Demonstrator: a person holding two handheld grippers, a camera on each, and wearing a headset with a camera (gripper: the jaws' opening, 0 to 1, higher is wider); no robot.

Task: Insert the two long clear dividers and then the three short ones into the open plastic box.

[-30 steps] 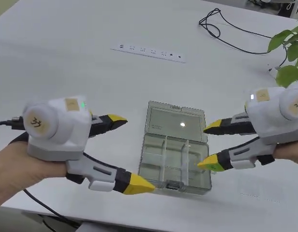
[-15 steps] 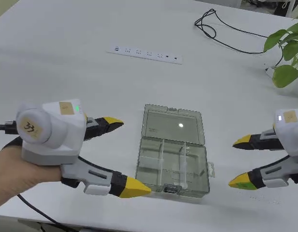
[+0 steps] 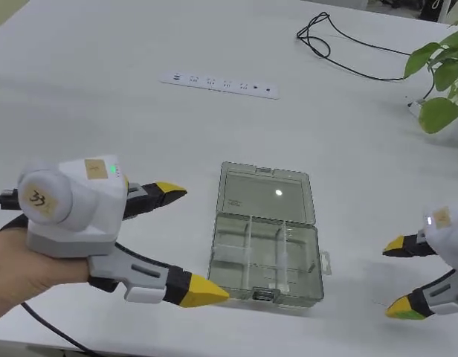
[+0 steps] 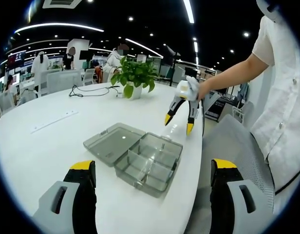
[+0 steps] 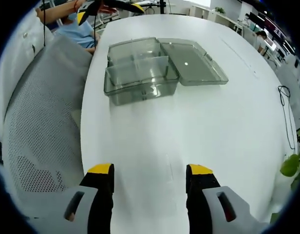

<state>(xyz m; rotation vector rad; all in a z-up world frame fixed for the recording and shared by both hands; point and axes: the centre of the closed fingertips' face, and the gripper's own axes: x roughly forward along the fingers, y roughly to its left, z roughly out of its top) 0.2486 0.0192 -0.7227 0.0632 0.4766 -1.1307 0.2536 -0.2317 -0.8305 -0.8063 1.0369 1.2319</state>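
Observation:
The open plastic box [image 3: 265, 250] lies near the table's front edge, its lid [image 3: 268, 192] flat behind it. Clear dividers [image 3: 279, 248] stand inside and split it into compartments. The same box appears in the left gripper view [image 4: 150, 157] and in the right gripper view [image 5: 140, 72]. My left gripper [image 3: 189, 242] is open to the left of the box, nothing between its yellow tips. My right gripper [image 3: 401, 276] is open at the lower right, well away from the box and holding nothing. From the left gripper view the right gripper [image 4: 180, 115] hangs beyond the box.
A white power strip [image 3: 218, 83] lies at the back of the white table [image 3: 102, 126]. A black cable [image 3: 340, 46] loops at the back right beside a green plant [image 3: 439, 78]. A grey mesh chair [image 5: 38, 122] stands by the table edge. People stand far off in the room.
My right gripper has drawn back to the right and down, away from the box. My left gripper has shifted slightly left and down. The box has stayed in place.

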